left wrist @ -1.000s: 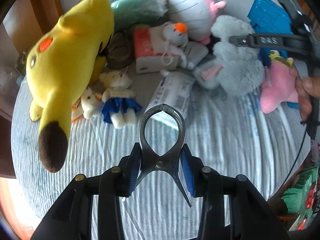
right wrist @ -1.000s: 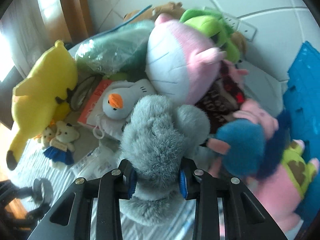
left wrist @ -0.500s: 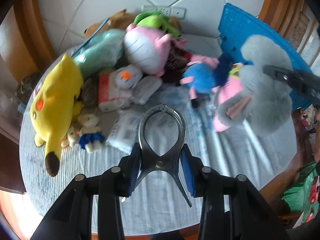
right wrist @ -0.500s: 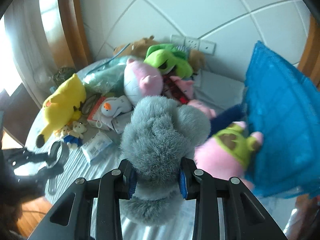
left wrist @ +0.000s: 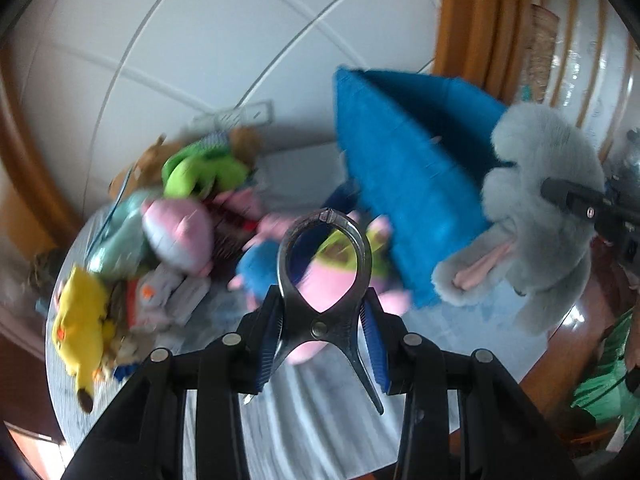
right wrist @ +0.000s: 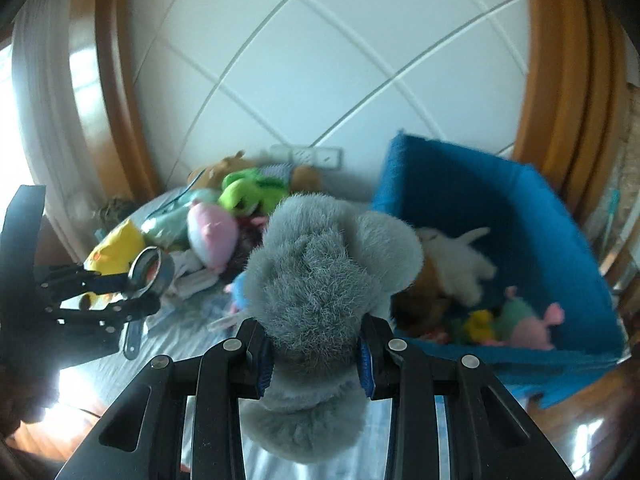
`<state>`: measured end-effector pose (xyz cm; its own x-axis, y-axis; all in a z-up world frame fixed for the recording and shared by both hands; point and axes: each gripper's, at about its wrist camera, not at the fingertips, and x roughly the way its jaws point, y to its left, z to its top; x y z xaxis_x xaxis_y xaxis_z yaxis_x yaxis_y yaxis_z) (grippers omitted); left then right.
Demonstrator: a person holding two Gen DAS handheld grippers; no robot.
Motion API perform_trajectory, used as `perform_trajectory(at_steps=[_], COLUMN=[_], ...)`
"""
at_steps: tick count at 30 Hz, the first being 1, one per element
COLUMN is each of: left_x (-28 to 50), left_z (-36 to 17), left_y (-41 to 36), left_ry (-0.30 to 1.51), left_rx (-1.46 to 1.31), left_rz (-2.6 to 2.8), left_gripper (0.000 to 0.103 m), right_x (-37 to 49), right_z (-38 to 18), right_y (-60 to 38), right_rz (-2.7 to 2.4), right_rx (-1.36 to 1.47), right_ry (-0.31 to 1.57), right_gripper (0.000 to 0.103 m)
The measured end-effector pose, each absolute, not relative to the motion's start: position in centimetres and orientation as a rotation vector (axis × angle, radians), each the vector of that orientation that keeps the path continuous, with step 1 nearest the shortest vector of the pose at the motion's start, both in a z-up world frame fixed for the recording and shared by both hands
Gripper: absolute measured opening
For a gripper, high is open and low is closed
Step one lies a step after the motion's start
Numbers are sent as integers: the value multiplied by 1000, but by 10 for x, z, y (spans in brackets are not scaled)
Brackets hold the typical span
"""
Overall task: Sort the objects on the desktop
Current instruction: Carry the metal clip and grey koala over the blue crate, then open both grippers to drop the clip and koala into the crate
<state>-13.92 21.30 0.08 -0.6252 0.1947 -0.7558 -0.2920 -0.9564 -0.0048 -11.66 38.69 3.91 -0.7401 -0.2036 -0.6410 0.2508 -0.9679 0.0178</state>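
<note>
My left hand-held gripper grasps the metal clamp, its ring end pointing forward; my right hand-held gripper grasps the grey plush, its long axis along the fingers.

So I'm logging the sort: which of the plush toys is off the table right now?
The fluffy grey plush, clamped in the right gripper beside the blue bin; the other plush toys lie on the table or in the bin.

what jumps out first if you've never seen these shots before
A fluffy grey plush toy fills the middle of the right wrist view, clamped in the right gripper. Beside it sits a blue fabric bin already holding soft toys. In the left wrist view, the left gripper grips a shiny metal clamp above the toy-strewn table.
</note>
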Motion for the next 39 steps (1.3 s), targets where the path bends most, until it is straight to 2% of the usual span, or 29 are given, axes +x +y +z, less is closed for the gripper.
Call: perform_trajectory(at_steps=[8, 16, 25, 39], left_x=[-149, -173, -210, -257], left_z=[58, 91, 98, 73], left_y=[312, 385, 430, 468], left_ry=[227, 274, 290, 298], left_rx=[-1040, -951, -924, -989], left_rz=[2603, 2553, 2532, 2522], left_gripper=[38, 38, 38, 38], right_x=[-112, -133, -163, -215], right_z=[78, 83, 74, 52], right_y=[478, 531, 566, 612], right_rz=[-2822, -2912, -2986, -3021], right_rx=[937, 973, 1045, 1140], right_ry=[68, 54, 58, 17], right_gripper=[32, 32, 32, 32])
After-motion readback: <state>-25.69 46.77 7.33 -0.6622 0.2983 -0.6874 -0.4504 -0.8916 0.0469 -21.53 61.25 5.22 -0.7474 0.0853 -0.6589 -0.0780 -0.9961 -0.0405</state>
